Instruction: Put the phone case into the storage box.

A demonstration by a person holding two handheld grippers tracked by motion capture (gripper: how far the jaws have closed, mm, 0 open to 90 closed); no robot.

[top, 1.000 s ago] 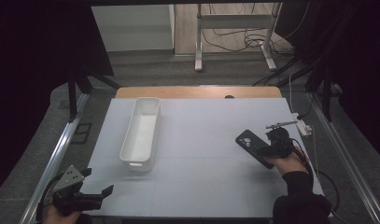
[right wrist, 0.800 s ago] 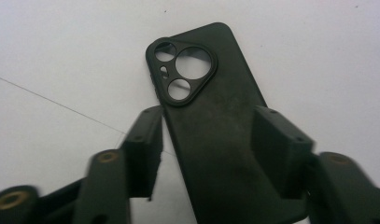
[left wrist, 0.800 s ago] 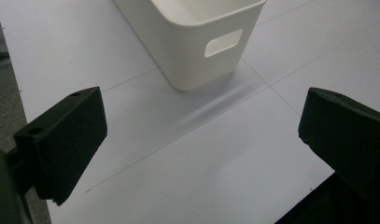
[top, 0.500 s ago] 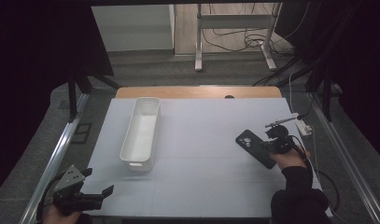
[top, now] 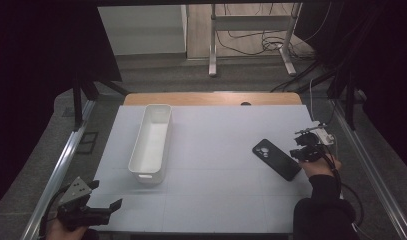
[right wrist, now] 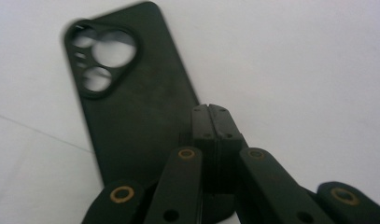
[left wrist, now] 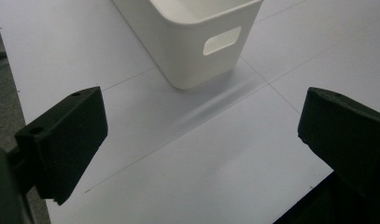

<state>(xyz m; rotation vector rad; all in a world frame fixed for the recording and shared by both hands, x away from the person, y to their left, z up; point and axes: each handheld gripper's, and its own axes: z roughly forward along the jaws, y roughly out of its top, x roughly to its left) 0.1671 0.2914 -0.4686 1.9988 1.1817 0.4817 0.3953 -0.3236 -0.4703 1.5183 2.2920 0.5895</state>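
Phone case (right wrist: 131,107), black, thin and likely flexible, lies flat on the table's (top: 216,200) right side; right gripper (right wrist: 210,122), jaws pressed together empty, sits at its edge. Best pinched by a long rim.

White table (top: 216,200), white bin (top: 151,142), black phone case (top: 276,159) lying flat

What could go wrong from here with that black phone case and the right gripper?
1. The right gripper has its jaws closed together at the phone case's edge; whether they pinch it is unclear, so a lift may leave it behind or drop it.
2. The case lies flat on the table, leaving little edge to catch.
3. The white bin stands far across the table, so a weak pinch could slip on the way.
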